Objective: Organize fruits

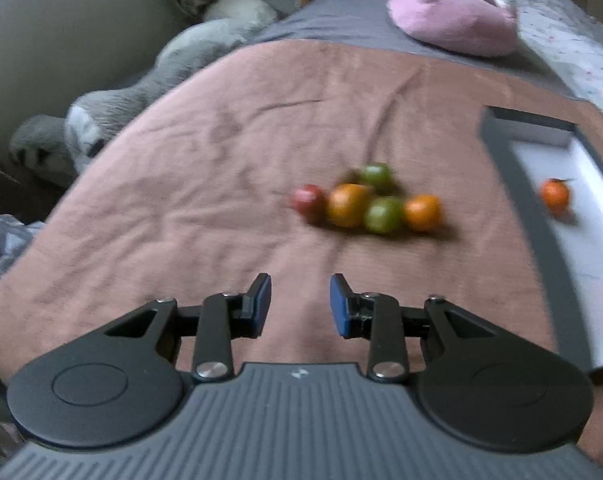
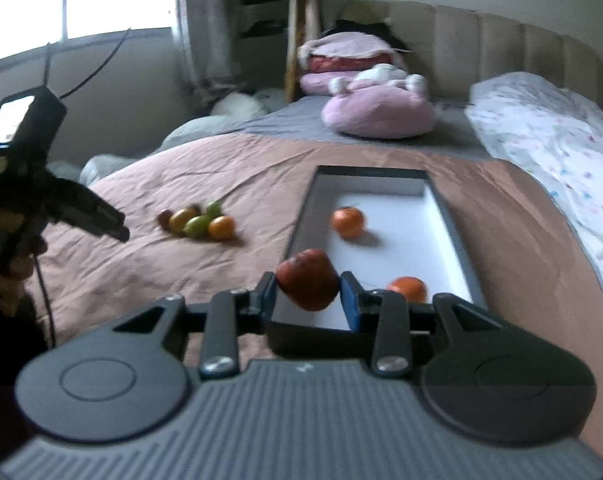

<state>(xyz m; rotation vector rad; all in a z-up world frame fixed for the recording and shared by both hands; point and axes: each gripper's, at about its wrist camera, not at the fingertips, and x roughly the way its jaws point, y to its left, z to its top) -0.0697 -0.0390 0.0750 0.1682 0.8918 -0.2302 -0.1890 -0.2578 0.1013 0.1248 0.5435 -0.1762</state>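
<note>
A small heap of fruit [image 1: 365,202] lies on the pink-brown blanket: a red one, orange ones and green ones. My left gripper [image 1: 300,306] hangs short of the heap, open, with nothing between its blue pads. My right gripper [image 2: 307,294] is shut on a dark red fruit [image 2: 307,278], held in the air over the near end of a grey-rimmed box [image 2: 301,216] with a white floor. Two orange fruits [image 2: 347,222] [image 2: 408,288] lie in that box. In the right wrist view the heap [image 2: 197,222] sits left of the box, and the left gripper [image 2: 93,212] shows at the far left.
The box [image 1: 513,184] lies at the right in the left wrist view, an orange fruit [image 1: 555,196] inside it. A pink plush pillow [image 2: 377,114] rests further up the bed, a white patterned quilt [image 2: 553,152] on the right, grey soft toys [image 1: 101,120] along the left edge.
</note>
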